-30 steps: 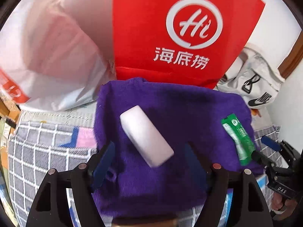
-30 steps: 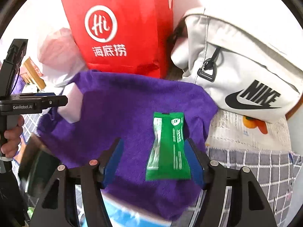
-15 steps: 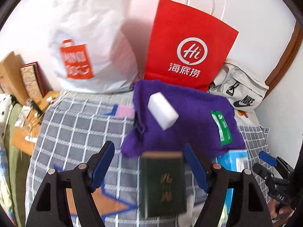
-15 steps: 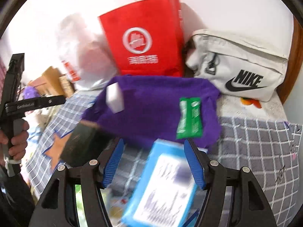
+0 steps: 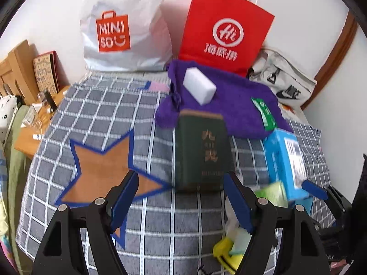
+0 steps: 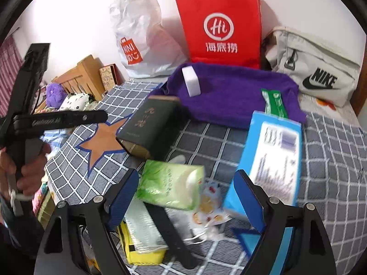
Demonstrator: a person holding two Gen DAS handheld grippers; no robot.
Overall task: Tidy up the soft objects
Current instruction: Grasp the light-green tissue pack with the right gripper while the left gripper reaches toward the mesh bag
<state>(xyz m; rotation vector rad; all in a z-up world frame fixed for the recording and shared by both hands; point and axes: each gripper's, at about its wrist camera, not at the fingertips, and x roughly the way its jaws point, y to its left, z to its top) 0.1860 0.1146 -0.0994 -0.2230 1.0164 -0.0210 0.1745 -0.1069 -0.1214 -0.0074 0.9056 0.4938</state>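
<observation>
Right wrist view: right gripper [image 6: 184, 200] jaws opening, empty, over green tissue pack [image 6: 170, 186] lower centre on bed [image 6: 321, 151]. Left gripper [image 5: 181, 200] wide, empty. Sponge [image 6: 190, 81] and sachet [image 6: 275, 103] sit on purple towel [image 6: 229, 94], upper centre. Next prob. grab tissue pack.

A: Where does the soft purple fleece towel [image 5: 231, 105] lie?
B: Spread flat on the checked bed, against the red bag.
A: And on it?
B: A white rectangular sponge block [image 5: 199, 88] lies near its left end, and a flat green sachet [image 6: 275, 102] lies at its right edge, well apart.
</observation>
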